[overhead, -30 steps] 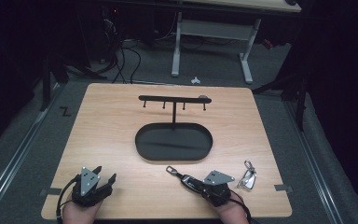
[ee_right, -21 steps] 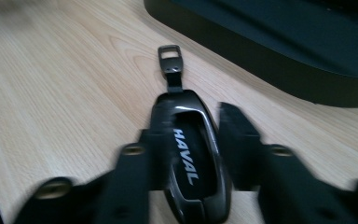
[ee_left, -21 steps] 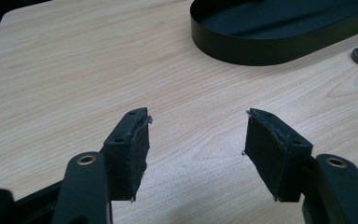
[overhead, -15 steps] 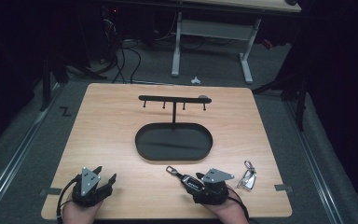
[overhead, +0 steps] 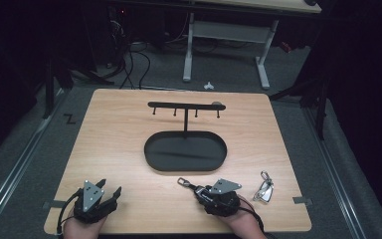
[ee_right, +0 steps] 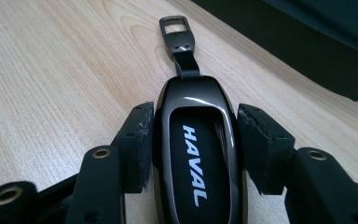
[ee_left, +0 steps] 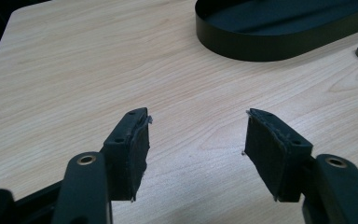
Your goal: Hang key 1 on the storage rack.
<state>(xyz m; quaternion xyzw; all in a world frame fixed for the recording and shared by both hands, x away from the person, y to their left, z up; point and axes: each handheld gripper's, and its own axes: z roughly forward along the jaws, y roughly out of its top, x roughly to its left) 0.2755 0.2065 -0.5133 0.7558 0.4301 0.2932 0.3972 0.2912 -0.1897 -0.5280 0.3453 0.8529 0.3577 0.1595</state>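
My right hand-held gripper (ee_right: 193, 140) lies low over the table with a glossy dark car key fob lettered HAVAL (ee_right: 196, 154) between its jaws. The left pad touches the fob's side and a thin gap shows at the right pad; the jaws have just been closing around it. The fob's short strap and metal loop point toward the black oval metal tray (overhead: 185, 151). My left hand-held gripper (ee_left: 196, 149) rests near the table's front left corner, jaws wide apart with bare wood between them. The light wooden table (overhead: 119, 129) carries a black T-shaped hook rack (overhead: 185, 106) rising from the tray, and a silver carabiner clip (overhead: 263, 187) just right of my right hand. Grey carpet (overhead: 40, 164) surrounds the table; beyond it stands a white-legged desk (overhead: 226, 30) with dangling cables, in a dark room.
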